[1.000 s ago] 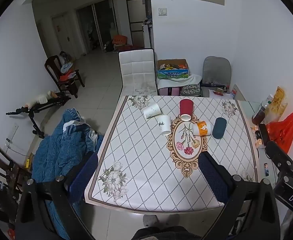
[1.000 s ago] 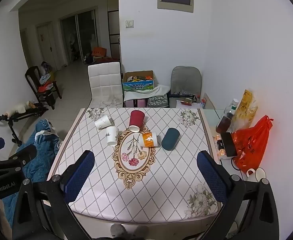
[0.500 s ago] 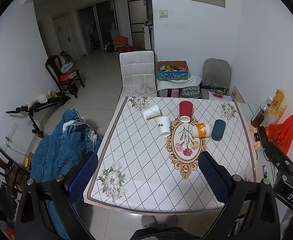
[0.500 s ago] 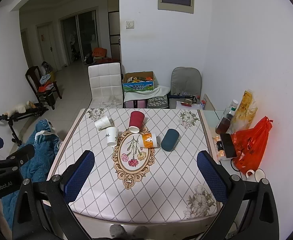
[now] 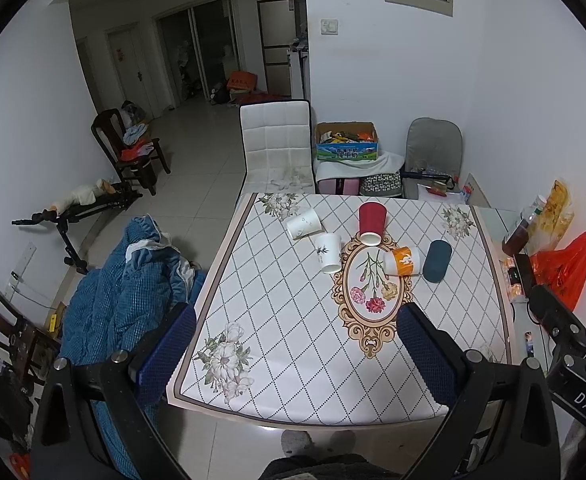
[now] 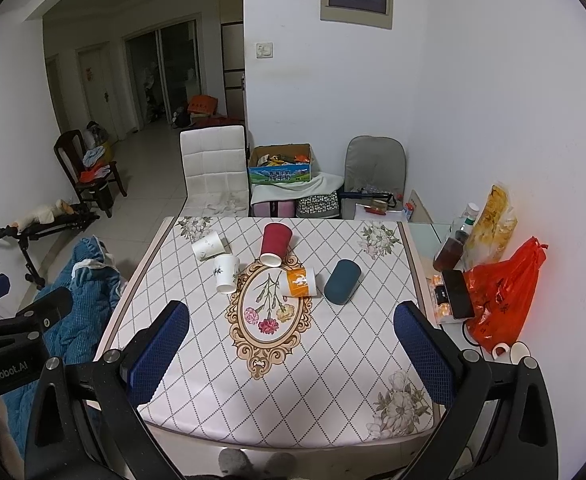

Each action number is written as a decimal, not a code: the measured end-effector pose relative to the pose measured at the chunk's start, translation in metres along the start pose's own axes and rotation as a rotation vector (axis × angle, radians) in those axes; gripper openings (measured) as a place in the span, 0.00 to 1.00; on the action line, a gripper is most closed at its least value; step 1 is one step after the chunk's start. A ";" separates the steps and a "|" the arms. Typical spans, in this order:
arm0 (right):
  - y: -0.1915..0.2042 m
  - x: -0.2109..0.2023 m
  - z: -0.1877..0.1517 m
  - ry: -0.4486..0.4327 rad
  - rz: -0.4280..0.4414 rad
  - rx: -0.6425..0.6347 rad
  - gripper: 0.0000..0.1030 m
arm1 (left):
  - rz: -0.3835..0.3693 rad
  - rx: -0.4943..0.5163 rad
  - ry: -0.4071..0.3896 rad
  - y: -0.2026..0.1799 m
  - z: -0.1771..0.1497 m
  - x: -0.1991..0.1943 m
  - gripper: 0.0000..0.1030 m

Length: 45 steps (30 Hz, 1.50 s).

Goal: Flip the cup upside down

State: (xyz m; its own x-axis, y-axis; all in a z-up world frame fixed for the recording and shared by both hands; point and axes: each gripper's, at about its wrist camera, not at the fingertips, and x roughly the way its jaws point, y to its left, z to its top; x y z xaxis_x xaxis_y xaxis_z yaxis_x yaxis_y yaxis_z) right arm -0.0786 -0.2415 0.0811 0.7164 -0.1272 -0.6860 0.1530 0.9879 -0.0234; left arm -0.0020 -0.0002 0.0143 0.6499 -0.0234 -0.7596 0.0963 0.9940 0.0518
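Observation:
Several cups lie on their sides on the table [image 5: 293, 344]: a white cup [image 5: 303, 223] at the far left, a white cup with a leaf print [image 5: 329, 252], a red cup [image 5: 371, 223], an orange and white cup [image 5: 401, 261] and a dark teal cup [image 5: 437, 261]. The right wrist view shows the same cups: white [image 6: 208, 245], leaf print [image 6: 226, 273], red [image 6: 275, 244], orange [image 6: 301, 282], teal [image 6: 342, 281]. My left gripper [image 5: 297, 352] and right gripper [image 6: 291, 344] are both open and empty, held above the table's near edge, well short of the cups.
A white chair [image 5: 277, 144] stands at the table's far side. A blue blanket [image 5: 121, 292] lies left of the table. A red bag [image 6: 501, 296], a phone [image 6: 457, 294] and bottles [image 6: 451, 248] sit on the glass side table to the right.
Both grippers have drawn back and up slightly, so the table looks a little farther away. The cups have not moved.

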 end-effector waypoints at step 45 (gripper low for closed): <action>0.001 0.009 0.005 -0.001 0.011 -0.006 1.00 | -0.004 -0.004 0.004 -0.002 0.004 0.005 1.00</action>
State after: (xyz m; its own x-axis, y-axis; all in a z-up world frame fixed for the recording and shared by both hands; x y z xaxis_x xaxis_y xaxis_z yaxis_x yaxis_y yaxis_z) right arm -0.0685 -0.2422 0.0784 0.7189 -0.1167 -0.6852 0.1411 0.9898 -0.0206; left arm 0.0037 -0.0026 0.0133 0.6466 -0.0266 -0.7623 0.0959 0.9943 0.0466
